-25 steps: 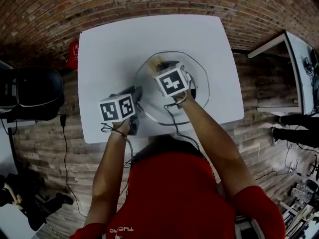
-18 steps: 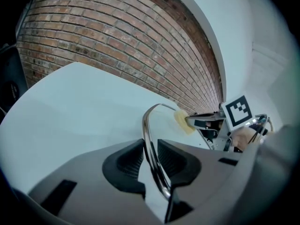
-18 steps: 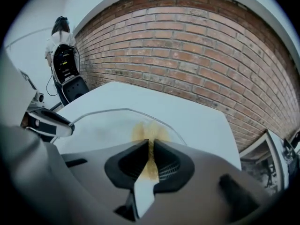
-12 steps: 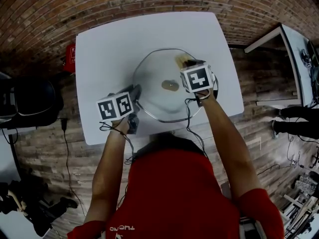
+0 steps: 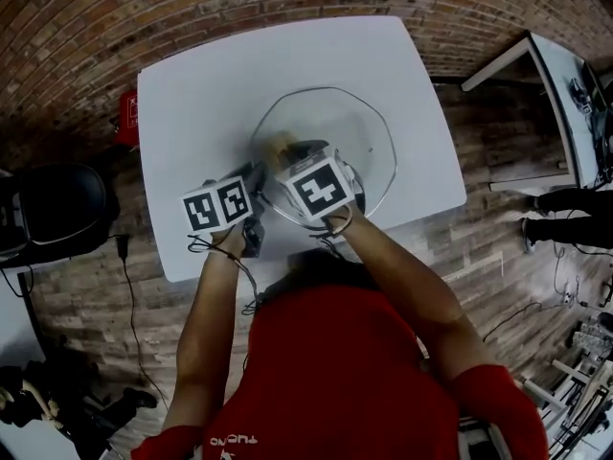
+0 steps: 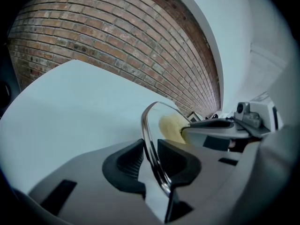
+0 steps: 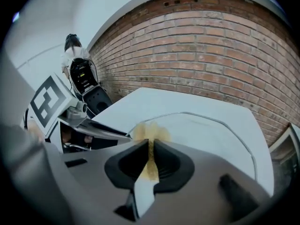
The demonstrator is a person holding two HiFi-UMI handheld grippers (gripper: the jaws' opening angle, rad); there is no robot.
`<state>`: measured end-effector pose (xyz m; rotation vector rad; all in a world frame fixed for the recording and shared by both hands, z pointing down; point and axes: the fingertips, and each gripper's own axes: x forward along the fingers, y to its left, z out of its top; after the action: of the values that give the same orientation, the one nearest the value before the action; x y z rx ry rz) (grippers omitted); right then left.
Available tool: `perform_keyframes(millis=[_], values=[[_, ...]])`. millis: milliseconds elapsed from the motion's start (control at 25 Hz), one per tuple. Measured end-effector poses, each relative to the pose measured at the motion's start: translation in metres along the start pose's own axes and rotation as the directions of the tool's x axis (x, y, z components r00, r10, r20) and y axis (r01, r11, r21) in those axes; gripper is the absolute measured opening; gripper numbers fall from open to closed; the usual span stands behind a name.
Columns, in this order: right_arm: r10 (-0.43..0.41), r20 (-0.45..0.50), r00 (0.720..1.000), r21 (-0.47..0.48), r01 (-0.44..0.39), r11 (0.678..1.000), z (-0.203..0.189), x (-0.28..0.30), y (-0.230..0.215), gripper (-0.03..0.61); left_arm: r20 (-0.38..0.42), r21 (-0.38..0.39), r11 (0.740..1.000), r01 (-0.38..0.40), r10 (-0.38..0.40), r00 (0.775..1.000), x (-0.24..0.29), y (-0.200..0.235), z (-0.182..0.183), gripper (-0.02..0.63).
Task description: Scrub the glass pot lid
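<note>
A round glass pot lid (image 5: 330,127) with a metal rim (image 6: 149,139) lies on the white table (image 5: 192,94). My left gripper (image 5: 251,182) is shut on the lid's near-left rim, which runs between its dark pads (image 6: 124,162). My right gripper (image 5: 295,153) is shut on a yellow scrub sponge (image 7: 151,134) and holds it on the lid's left part, close beside the left gripper. In the head view the sponge (image 5: 281,146) shows just beyond the right gripper's marker cube. The lid's knob is hidden under the right gripper.
A brick-patterned floor surrounds the table. A black chair (image 5: 53,209) stands at the left, a red object (image 5: 127,118) lies by the table's left edge, and another white table (image 5: 565,94) stands at the right. A person's feet (image 5: 565,228) show at the far right.
My right gripper with the sponge has swept from the lid's right side back to its left part, beside the left gripper. The left gripper has kept its hold on the rim.
</note>
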<state>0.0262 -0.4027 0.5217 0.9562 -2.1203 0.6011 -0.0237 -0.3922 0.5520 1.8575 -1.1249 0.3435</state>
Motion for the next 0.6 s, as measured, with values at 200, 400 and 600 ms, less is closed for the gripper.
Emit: perform_keyframes(millis=[200,400,600], values=[[-0.031,-0.061,0.998,-0.064,0.027,0.998,-0.014,0.015,0.004,0.051,-0.002,-0.003,1.0,0.0,0.0,1.0,0.0,-0.001,-0.001,0.1],[-0.114,-0.096,0.989,-0.081,0.107,0.991,-0.03,0.005,-0.029,0.051,0.004,-0.009,1.0,-0.009,0.009,1.0,0.001,-0.001,0.0,0.1],[-0.195,-0.152,0.969,-0.002,0.197,0.98,-0.06,-0.022,-0.085,0.051,0.005,-0.016,1.0,-0.009,0.009,1.0,0.001,0.0,0.0,0.1]])
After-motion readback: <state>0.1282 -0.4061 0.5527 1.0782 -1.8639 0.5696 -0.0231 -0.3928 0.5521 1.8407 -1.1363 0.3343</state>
